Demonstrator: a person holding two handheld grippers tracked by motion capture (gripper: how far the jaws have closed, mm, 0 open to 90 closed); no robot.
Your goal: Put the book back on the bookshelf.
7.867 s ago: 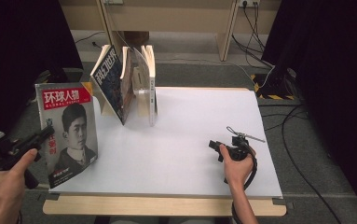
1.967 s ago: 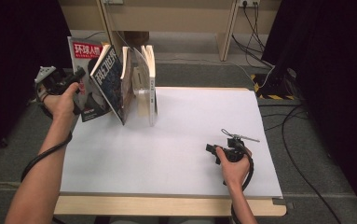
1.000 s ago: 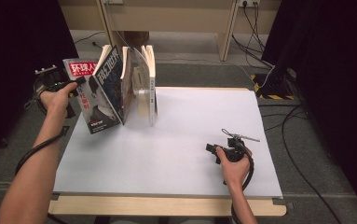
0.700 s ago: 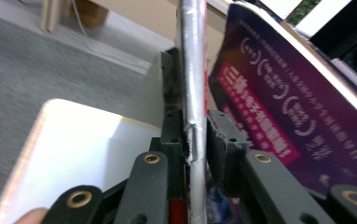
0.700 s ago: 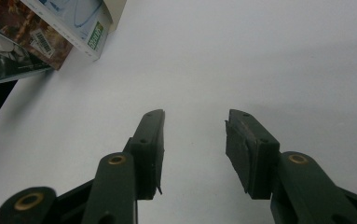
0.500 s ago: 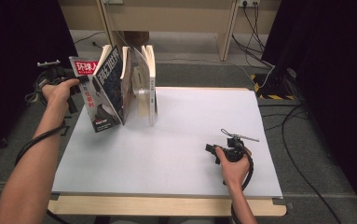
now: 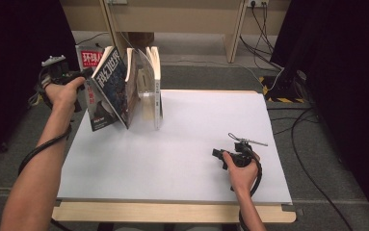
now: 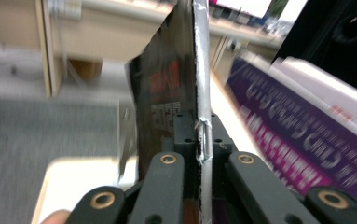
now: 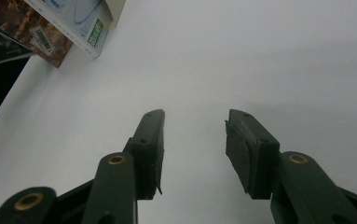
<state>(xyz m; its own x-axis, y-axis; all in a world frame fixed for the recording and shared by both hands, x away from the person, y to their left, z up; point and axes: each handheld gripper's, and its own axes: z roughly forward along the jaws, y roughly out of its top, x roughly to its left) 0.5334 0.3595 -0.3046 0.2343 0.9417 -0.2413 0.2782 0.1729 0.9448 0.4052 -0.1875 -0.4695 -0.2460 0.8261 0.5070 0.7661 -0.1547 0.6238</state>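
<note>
Right gripper (image 7: pixel 217 154): rests low on the white worktop (image 7: pixel 182 159) near the person's side, jaws parted with nothing between them; in the right gripper view (image 9: pixel 194 154) only bare surface lies ahead, so I judge this hand to be waiting, kept well apart from the books.
Right hand (image 7: pixel 240 168): wraps the gripper body, its cable looping beside the wrist.
Left gripper (image 7: pixel 78 77): held up at the worktop's far left edge, jaws clamped on the magazine's edge; the left gripper view (image 8: pixel 199 154) shows the thin spine pinched and slightly creased between them.
Magazine (image 7: pixel 94 98): red-titled, upright, at the outer left of the row, just behind a leaning dark-covered book (image 7: pixel 117 86); the edge grip keeps it vertical, which suits sliding it in as the outermost item.
Book row (image 7: pixel 146 82): several volumes stand fanned open at the far left corner; the pale ones at the right stand nearly upright.
In the way: the tilted dark book leans toward the magazine's slot and could be knocked over, I judge.
Beyond: wooden furniture legs (image 7: pixel 232 33) and floor cables (image 7: pixel 278 72) behind the worktop.
</note>
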